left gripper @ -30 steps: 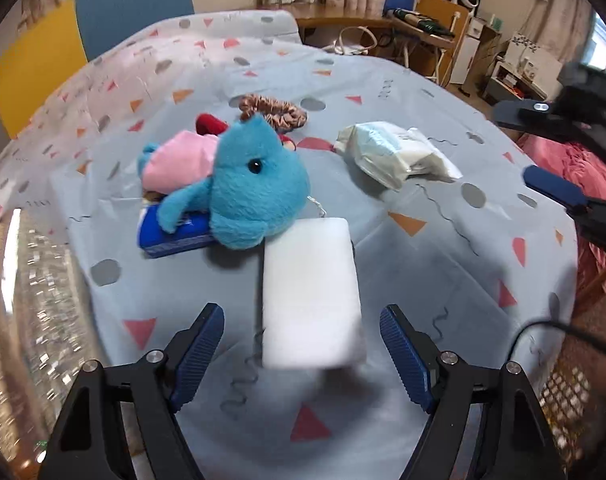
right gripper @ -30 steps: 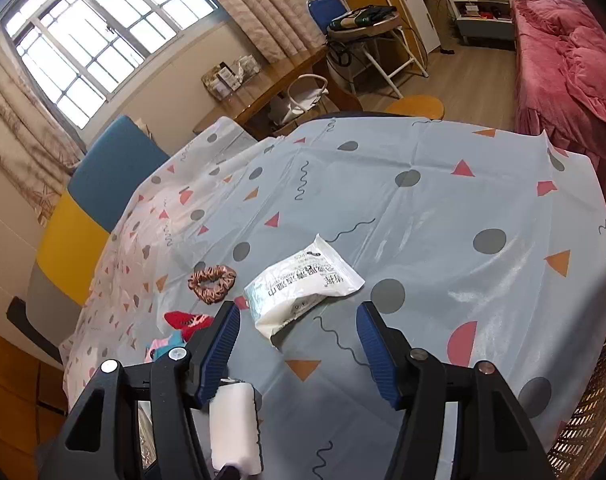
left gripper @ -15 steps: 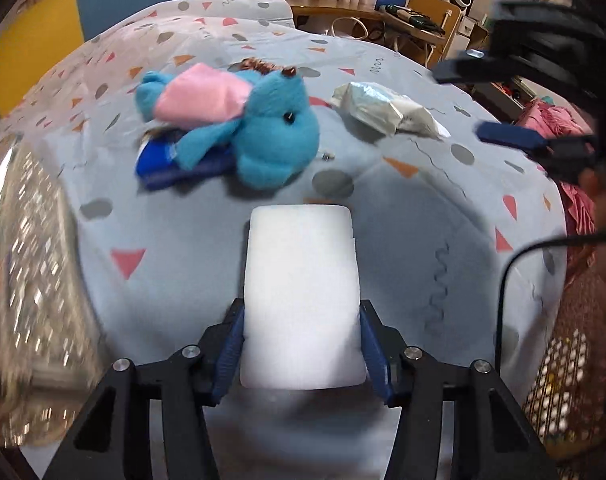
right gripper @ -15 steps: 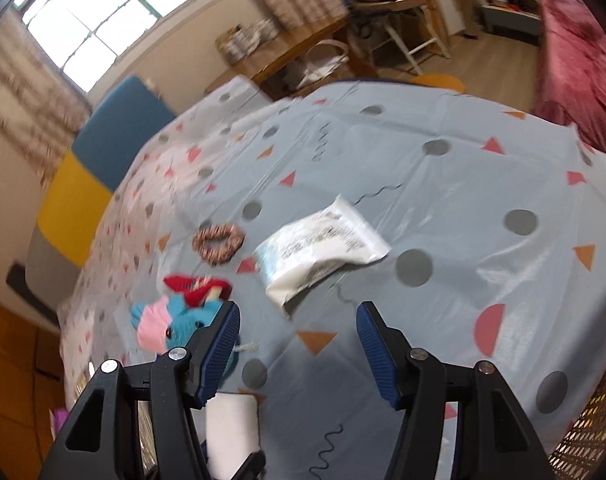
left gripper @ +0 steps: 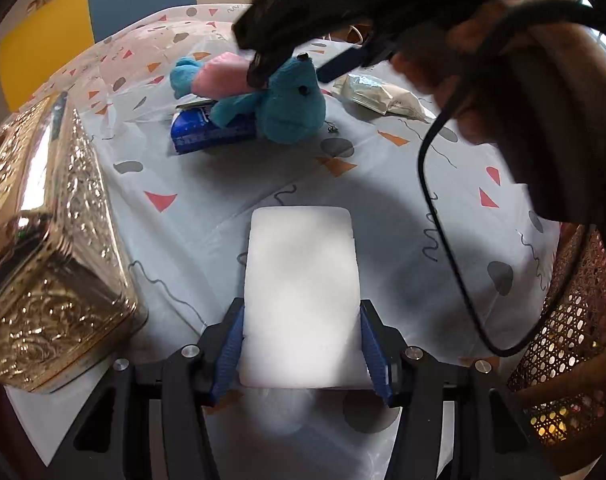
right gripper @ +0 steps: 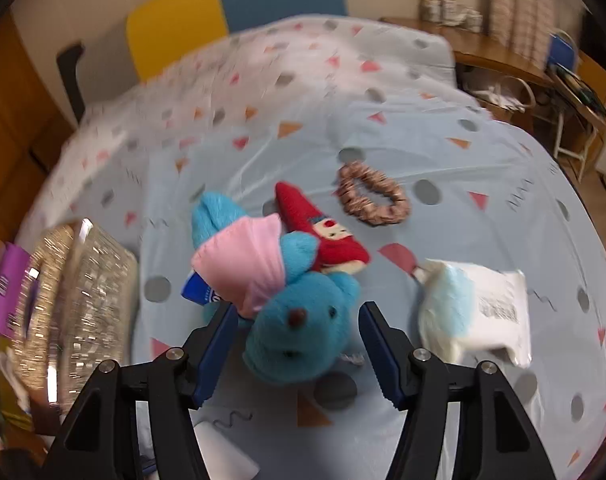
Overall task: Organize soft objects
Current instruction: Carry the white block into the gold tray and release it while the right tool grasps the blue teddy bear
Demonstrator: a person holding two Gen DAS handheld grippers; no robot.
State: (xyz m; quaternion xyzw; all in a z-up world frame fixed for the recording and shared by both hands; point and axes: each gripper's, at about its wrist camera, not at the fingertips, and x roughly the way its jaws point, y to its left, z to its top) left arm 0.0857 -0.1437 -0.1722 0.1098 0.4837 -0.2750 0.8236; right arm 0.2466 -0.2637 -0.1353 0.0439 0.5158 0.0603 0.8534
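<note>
A white sponge block (left gripper: 301, 272) is held above the tablecloth, with my left gripper (left gripper: 301, 312) shut on its near end. My right gripper (right gripper: 297, 310) is open and hovers over a blue plush toy (right gripper: 299, 340), whose head lies between the fingers without touching the pads. A pink cloth (right gripper: 243, 264) is draped over the plush's back. A red doll (right gripper: 323, 236) lies behind it, and a blue packet (left gripper: 211, 132) pokes out from under it. In the left wrist view the right gripper (left gripper: 343, 62) hangs above the plush (left gripper: 287, 108).
A gold embossed box (left gripper: 43, 240) stands at the left, and it shows in the right wrist view (right gripper: 75, 304) with something purple (right gripper: 7, 292) beside it. A brown scrunchie (right gripper: 373, 200) and a white plastic packet (right gripper: 475, 312) lie to the right. A hand and cable (left gripper: 435, 200) cross the right side.
My left gripper closed on the sponge and carried it nearer the gold box. My right gripper rolled and swung left from the white packet to above the blue plush.
</note>
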